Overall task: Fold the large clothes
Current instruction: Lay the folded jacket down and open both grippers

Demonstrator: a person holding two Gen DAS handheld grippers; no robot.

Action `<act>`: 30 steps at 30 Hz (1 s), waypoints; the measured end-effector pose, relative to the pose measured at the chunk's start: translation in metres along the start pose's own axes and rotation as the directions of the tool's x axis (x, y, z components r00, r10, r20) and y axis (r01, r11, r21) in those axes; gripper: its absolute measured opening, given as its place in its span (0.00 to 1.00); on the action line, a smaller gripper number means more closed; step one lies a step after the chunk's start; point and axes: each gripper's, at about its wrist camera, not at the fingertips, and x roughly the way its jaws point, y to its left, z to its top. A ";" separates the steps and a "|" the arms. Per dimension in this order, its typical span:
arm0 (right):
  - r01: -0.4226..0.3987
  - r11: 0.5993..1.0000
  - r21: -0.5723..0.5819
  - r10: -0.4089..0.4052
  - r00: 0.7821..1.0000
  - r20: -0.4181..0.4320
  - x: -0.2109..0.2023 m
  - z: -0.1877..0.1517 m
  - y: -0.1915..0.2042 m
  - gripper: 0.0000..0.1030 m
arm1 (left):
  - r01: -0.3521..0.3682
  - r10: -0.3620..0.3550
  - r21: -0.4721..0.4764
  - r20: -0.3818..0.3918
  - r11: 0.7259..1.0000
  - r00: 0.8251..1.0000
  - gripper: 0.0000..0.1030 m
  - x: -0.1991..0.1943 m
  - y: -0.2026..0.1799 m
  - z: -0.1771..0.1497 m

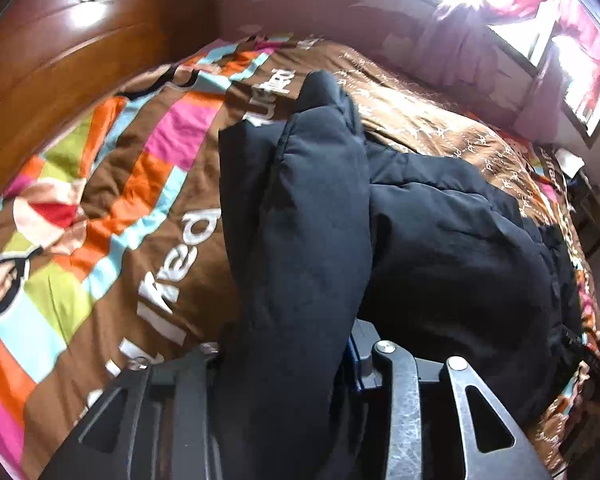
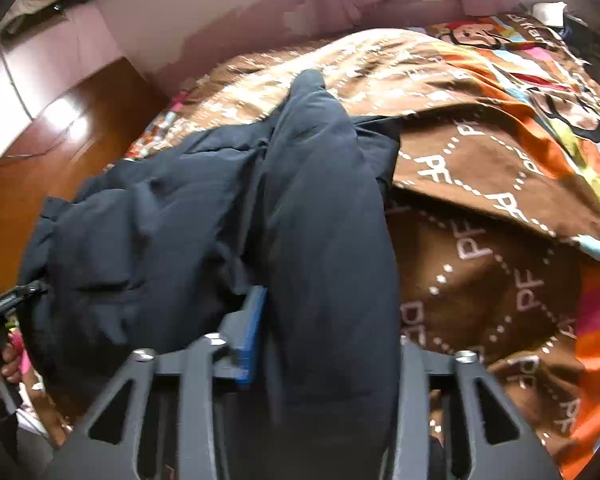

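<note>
On the bed's patterned brown quilt (image 1: 112, 200) your left gripper (image 1: 288, 364) and right gripper (image 2: 328, 340) are each clamped on a padded roll of the black jacket (image 1: 452, 248), which runs straight ahead from both, equally near.

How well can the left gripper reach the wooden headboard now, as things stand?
Probably not well. The left gripper has its jaws closed on a fold of the black jacket, so it is occupied. The wooden headboard lies beyond a stretch of colourful bedspread, apart from the gripper.
</note>
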 end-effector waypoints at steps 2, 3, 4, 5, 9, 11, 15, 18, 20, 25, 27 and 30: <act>0.025 1.000 -0.006 -0.025 1.000 0.011 -0.003 -0.002 0.000 0.60 | -0.013 0.012 -0.048 -0.014 0.999 1.000 0.48 0.002 0.006 -0.002; 0.039 0.999 -0.016 -0.039 0.999 0.024 -0.007 -0.003 0.002 0.66 | -0.022 0.021 -0.069 -0.013 0.997 1.000 0.51 0.001 0.008 -0.004; 0.052 0.998 -0.028 -0.050 0.998 0.040 -0.011 -0.003 0.004 0.70 | -0.032 0.031 -0.089 -0.007 0.996 0.999 0.59 0.001 0.010 -0.006; 0.059 0.998 -0.037 -0.057 0.997 0.053 -0.014 -0.002 0.005 0.78 | -0.041 0.042 -0.104 0.003 0.994 0.999 0.67 -0.002 0.012 -0.007; 0.080 0.994 -0.074 -0.072 0.993 0.097 -0.029 0.001 0.016 0.88 | -0.052 0.058 -0.119 0.050 0.991 0.997 0.76 -0.015 0.012 -0.011; 0.076 0.994 -0.083 -0.066 0.990 0.123 -0.037 0.003 0.019 0.90 | -0.056 0.063 -0.109 0.057 0.992 0.996 0.80 -0.021 0.010 -0.012; 0.074 0.993 -0.088 -0.058 0.983 0.173 -0.049 0.005 0.024 0.91 | -0.072 0.081 -0.081 0.115 0.994 0.990 0.91 -0.038 0.003 -0.013; 0.080 0.993 -0.089 -0.059 0.974 0.218 -0.058 0.005 0.026 0.91 | -0.084 0.094 -0.060 0.178 0.995 0.980 0.96 -0.054 -0.003 -0.014; 0.084 0.993 -0.086 -0.059 0.965 0.255 -0.066 0.004 0.028 0.92 | -0.096 0.104 -0.045 0.209 0.994 0.972 0.98 -0.064 -0.008 -0.015; 0.089 0.993 -0.082 -0.056 0.939 0.340 -0.089 0.002 0.032 0.95 | -0.114 0.115 -0.019 0.280 0.993 0.953 0.99 -0.090 -0.019 -0.019; 0.095 0.992 -0.089 -0.055 0.926 0.372 -0.098 0.002 0.036 0.96 | -0.121 0.121 -0.017 0.298 0.992 0.947 0.99 -0.099 -0.023 -0.021; 0.094 0.991 -0.098 -0.047 0.912 0.408 -0.113 0.000 0.041 0.96 | -0.128 0.125 -0.014 0.330 0.992 0.936 0.99 -0.114 -0.030 -0.025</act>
